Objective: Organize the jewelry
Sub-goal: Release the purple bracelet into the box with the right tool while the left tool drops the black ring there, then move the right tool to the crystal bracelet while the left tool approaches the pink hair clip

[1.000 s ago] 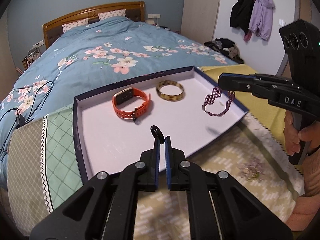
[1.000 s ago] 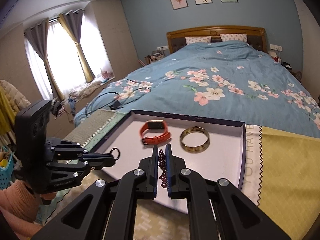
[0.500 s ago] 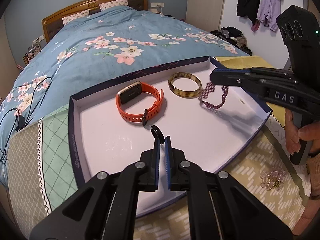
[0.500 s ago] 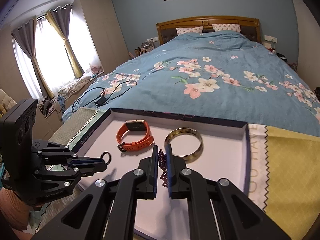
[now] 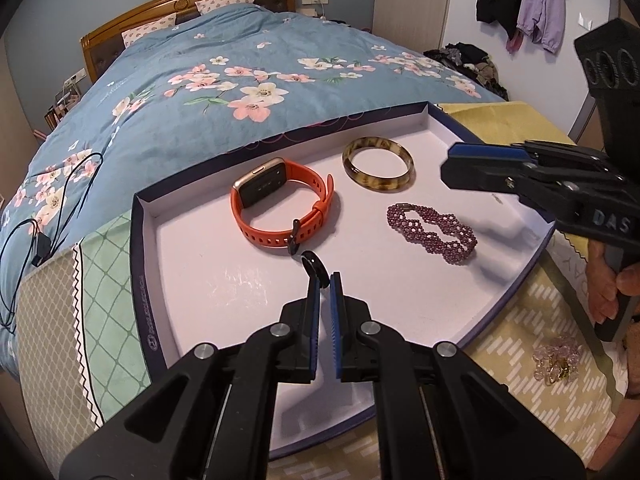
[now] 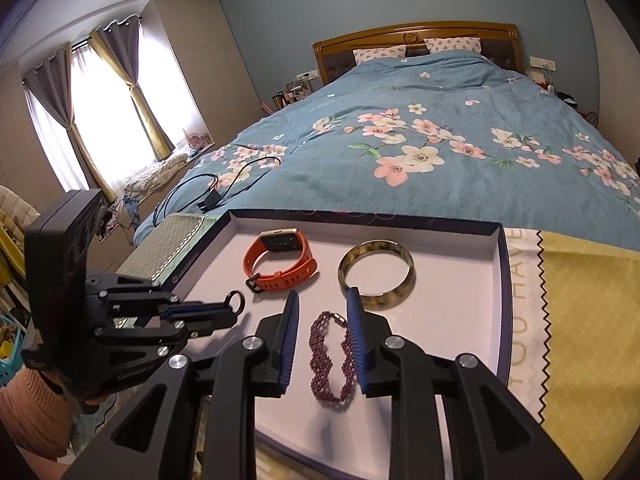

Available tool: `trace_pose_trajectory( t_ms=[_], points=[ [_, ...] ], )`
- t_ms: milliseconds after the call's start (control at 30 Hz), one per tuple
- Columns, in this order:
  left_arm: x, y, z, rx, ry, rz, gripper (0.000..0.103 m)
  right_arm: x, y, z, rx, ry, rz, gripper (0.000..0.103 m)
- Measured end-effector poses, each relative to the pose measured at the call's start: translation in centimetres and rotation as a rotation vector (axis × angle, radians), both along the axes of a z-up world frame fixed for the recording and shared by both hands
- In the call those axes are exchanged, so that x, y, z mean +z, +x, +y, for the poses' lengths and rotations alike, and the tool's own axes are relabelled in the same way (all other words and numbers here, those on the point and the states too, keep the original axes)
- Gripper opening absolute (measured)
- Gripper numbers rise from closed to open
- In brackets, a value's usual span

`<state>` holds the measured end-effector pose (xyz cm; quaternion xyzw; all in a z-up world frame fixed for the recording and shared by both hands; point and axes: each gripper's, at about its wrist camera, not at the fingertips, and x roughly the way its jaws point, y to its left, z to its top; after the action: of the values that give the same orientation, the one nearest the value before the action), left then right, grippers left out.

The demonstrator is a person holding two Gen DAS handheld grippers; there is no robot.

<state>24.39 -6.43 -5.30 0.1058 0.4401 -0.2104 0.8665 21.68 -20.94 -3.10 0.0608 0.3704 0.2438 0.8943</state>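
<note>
Jewelry lies in a shallow white box lid with dark blue walls (image 6: pixel 502 280), low and central in the right wrist view. From the left: the left gripper (image 6: pixel 236 307) is clenched on a small dark ring (image 6: pixel 237 301) held just above the lid's floor. Next sit an orange-strapped smartwatch (image 6: pixel 280 262) and a tortoiseshell bangle (image 6: pixel 376 270). Lower centre, the right gripper (image 6: pixel 322 304) has just been opening; a purple beaded bracelet (image 6: pixel 332 356) lies flat between its parted blue pads (image 6: pixel 290 336), released. At lower right in the left wrist view, a pale pink bead cluster (image 5: pixel 558 362) rests on the yellow patterned cloth (image 5: pixel 520 320).
</note>
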Motion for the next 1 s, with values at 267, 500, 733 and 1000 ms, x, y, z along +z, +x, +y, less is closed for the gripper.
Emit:
trace_pose_trajectory(
  t_ms=[267, 500, 733, 1000],
  points=[
    [0.9, -0.4, -0.4, -0.018, -0.002, -0.030, 0.016, -0.1, -1.0, -0.2, 0.010, 0.007, 0.016, 0.029],
    [2.3, -2.4, 1.2, 0.008, -0.056, -0.080, 0.017, 0.8, -3.0, -0.8, 0.030, 0.025, -0.001, 0.035],
    [3.1, -5.9, 2.7, -0.003, -0.124, -0.104, 0.023, 0.8, -5.1, -1.4, 0.048, 0.018, -0.001, 0.035],
    [2.9, -9.8, 3.1, -0.032, -0.163, -0.114, 0.028, -0.2, -6.8, -1.5, 0.070, 0.019, 0.026, 0.035]
  ],
)
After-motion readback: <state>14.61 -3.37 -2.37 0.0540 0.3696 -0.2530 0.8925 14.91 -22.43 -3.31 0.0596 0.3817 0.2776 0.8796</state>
